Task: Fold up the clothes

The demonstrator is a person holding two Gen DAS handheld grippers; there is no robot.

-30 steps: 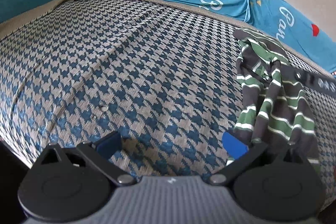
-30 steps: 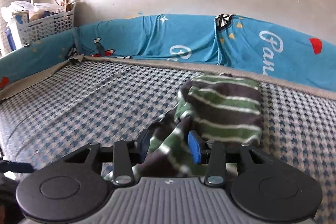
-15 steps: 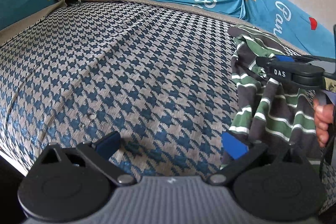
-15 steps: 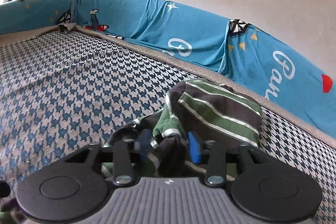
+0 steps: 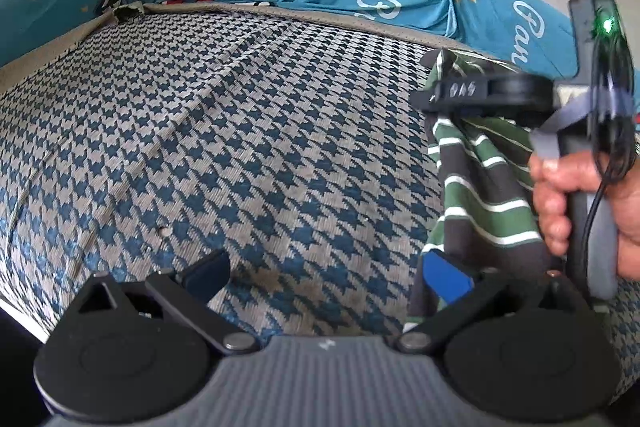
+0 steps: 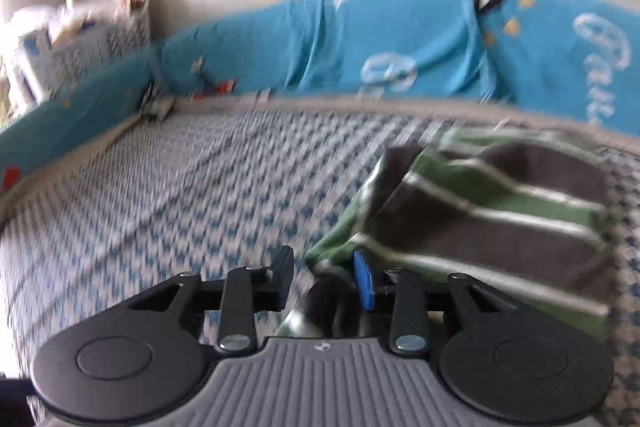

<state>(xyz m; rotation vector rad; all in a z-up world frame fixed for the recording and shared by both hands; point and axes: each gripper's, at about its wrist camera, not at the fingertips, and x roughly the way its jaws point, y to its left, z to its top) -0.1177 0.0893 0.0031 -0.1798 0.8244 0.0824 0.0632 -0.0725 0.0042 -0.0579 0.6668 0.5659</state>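
Left wrist view: the left tool is hanging wide open over the bed, holding nothing — the striped shirt is lying bunched beside it, unfolded.

Right wrist view: the right tool has just been opening, cloth sitting loosely between its jaws — folding is barely starting.

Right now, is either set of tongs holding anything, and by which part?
Left tongs hold nothing. Right tongs, just reopened, have a bunched edge of the striped shirt between them; pads do not press it.
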